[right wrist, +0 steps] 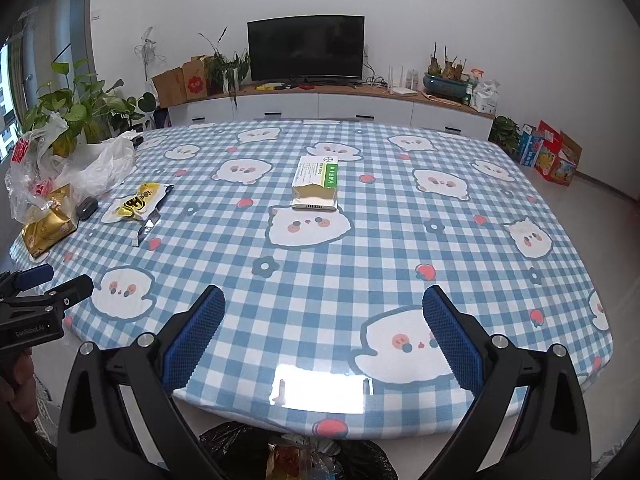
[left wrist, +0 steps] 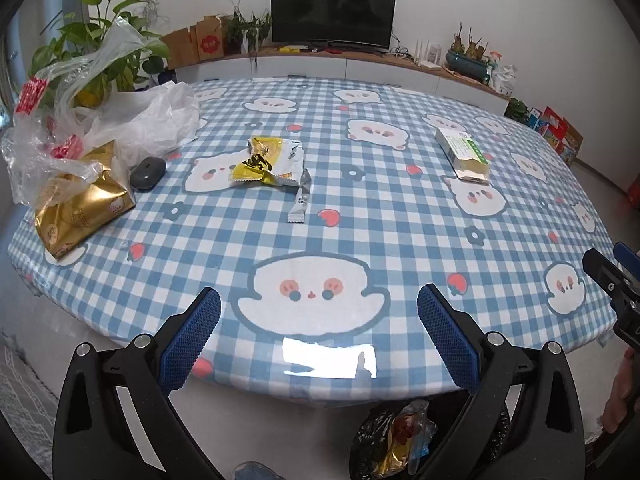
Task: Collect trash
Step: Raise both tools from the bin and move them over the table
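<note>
A yellow and white snack wrapper (left wrist: 266, 162) (right wrist: 136, 203) lies on the checked tablecloth, with a small silver sachet (left wrist: 300, 197) (right wrist: 145, 232) beside it. A white and green medicine box (left wrist: 463, 154) (right wrist: 316, 183) rests further right. My left gripper (left wrist: 319, 312) is open and empty over the table's near edge. My right gripper (right wrist: 323, 312) is open and empty too, well short of the box. Below the table edge sits a black-lined trash bin (left wrist: 404, 440) (right wrist: 296, 454) holding wrappers.
At the left of the table stand a gold tissue pack (left wrist: 80, 208), crumpled clear plastic bags (left wrist: 80, 92) and a dark oval object (left wrist: 148, 173). The right gripper's body (left wrist: 616, 292) shows at the left view's edge. A TV cabinet and plants stand behind.
</note>
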A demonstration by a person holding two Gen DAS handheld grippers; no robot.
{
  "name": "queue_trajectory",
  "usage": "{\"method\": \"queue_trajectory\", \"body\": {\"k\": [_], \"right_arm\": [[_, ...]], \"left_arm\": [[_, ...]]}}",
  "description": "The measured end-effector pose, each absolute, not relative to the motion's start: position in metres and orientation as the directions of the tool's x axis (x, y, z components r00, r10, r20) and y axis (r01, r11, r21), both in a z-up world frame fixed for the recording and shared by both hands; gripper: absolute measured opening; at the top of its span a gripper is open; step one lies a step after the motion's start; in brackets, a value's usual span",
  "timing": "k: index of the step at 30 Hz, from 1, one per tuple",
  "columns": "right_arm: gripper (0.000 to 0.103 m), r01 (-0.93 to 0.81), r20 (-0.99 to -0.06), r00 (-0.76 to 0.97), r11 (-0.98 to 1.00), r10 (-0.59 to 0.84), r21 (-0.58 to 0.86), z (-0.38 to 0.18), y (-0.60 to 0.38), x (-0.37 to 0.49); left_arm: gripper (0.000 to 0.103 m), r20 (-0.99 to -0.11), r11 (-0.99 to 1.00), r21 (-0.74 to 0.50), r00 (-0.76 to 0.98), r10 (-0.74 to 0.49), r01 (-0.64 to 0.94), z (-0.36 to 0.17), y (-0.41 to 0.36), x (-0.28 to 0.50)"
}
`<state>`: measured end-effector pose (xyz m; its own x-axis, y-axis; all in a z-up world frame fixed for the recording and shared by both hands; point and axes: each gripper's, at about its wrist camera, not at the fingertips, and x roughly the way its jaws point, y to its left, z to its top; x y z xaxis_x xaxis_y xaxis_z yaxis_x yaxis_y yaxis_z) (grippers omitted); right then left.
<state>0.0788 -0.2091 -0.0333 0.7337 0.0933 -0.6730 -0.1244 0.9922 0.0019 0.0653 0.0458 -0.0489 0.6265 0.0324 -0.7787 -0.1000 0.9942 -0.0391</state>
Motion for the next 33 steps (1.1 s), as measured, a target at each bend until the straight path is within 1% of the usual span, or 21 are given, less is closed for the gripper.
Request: {"method": "queue_trajectory", "body": {"k": [21, 28, 33], "right_arm": [[0.095, -0.123, -0.715, 0.695, 0.992, 0.075, -0.015, -0.052, -0.187, 0.213], [0.095, -0.099, -0.747, 0.663, 0.994, 0.038, -0.036, -0.069, -0.183, 0.26], [0.095, -0.1, -0.76, 0.648, 0.995, 0.041, -0.032, -0.076, -0.177, 0.289]], "left_arm": [[0.097, -0.797, 0.985, -0.008, 0.596, 0.099, -0.174, -0.055, 0.089, 0.181], [0.097, -0.825, 0.98, -0.001, 0.554, 0.112, -0.199, -0.072, 0.099, 0.215], [0.096, -0.847, 0.977, 0.003, 0.519, 0.117, -0.215, -0.088, 0.109, 0.237]]}}
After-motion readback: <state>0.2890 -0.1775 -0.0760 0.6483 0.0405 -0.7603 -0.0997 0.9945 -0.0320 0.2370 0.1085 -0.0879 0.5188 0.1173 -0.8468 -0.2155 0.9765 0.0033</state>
